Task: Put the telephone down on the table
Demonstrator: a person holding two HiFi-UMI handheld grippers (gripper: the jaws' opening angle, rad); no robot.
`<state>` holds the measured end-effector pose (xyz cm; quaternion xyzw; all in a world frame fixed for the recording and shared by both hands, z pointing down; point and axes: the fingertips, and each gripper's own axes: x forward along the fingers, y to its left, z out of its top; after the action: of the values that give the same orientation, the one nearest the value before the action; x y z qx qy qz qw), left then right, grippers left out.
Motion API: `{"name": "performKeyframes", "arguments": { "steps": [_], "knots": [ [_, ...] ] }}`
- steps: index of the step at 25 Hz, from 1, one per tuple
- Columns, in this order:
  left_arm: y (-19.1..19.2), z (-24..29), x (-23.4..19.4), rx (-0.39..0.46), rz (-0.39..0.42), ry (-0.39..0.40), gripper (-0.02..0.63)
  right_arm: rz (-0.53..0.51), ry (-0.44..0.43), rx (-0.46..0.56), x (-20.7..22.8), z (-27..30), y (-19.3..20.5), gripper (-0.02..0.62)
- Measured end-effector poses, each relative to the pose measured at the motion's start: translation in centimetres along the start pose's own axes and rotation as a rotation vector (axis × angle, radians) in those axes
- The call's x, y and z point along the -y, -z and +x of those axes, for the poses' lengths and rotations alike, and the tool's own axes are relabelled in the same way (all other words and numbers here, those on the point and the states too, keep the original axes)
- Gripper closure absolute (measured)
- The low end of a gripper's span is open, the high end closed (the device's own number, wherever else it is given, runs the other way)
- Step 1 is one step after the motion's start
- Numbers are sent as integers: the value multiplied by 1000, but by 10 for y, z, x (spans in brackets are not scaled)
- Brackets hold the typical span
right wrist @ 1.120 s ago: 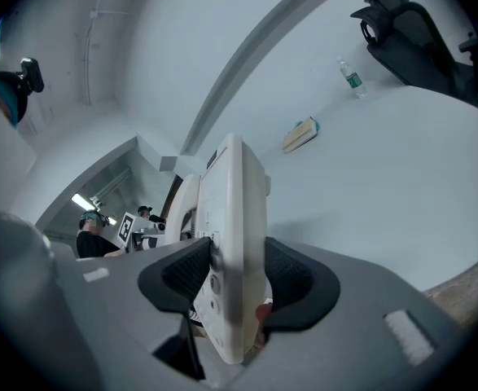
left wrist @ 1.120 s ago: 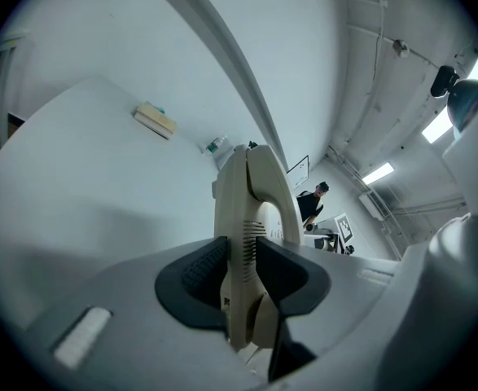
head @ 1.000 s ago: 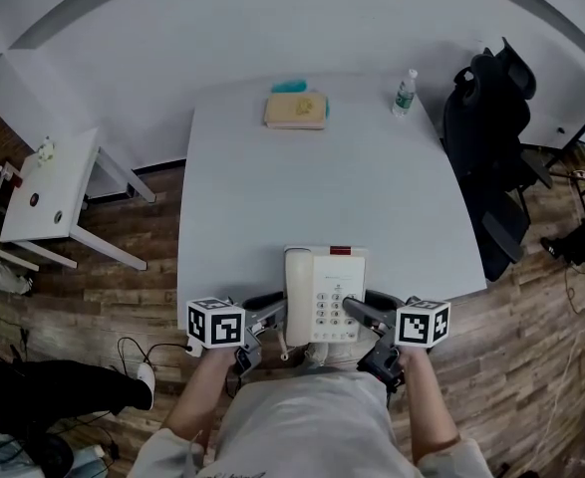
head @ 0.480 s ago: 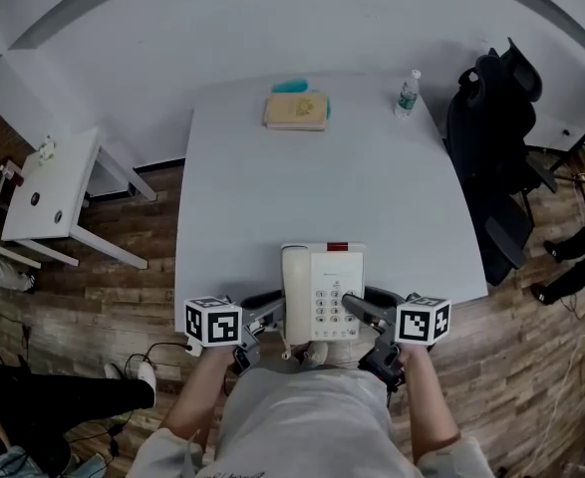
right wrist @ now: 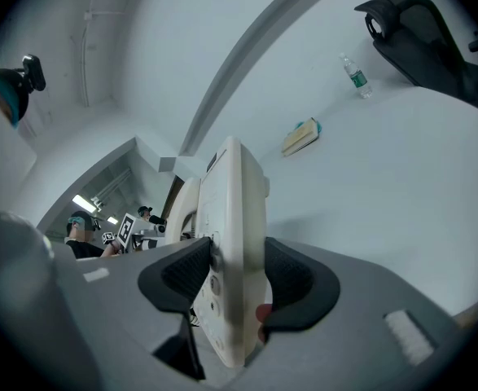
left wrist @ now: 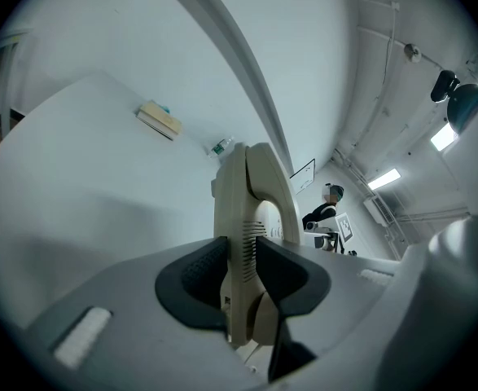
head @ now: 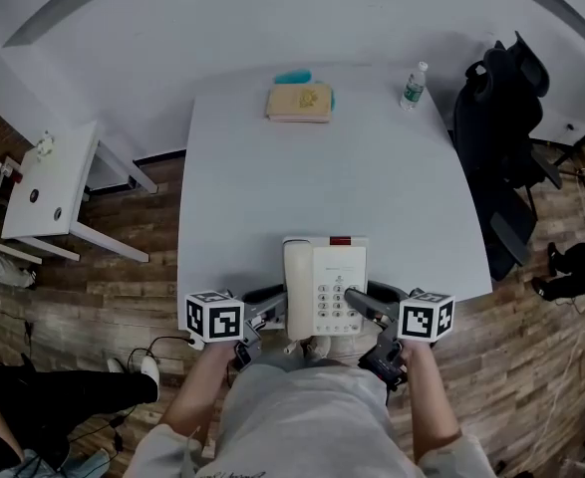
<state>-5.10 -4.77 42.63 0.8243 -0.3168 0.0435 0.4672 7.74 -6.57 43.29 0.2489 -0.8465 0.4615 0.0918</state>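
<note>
Table (head: 272, 197) lies mostly bare beyond telephone (head: 324, 289) at near edge.

Table (head: 272, 197), pale grey-white, rectangular top, filling the centre of the head view. Near its far edge lie a tan book (head: 299, 102), flat at upper centre, with a teal object (head: 294, 77) just behind it, and a clear water bottle (head: 413, 86) standing upright at upper right, well apart from the book. Side table (head: 58, 192), small and white, at the left of the frame on the wooden floor (head: 123, 287) — a few items on its top, too small to identify.
</note>
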Motion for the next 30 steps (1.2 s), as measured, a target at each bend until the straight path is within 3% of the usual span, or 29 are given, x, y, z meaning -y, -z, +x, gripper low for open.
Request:
{"name": "performKeyframes", "arguments": {
  "steps": [30],
  "knots": [
    [-38, 34, -54, -114, -15, 38, 483, 76, 74, 16, 40, 39, -29, 376]
  ]
}}
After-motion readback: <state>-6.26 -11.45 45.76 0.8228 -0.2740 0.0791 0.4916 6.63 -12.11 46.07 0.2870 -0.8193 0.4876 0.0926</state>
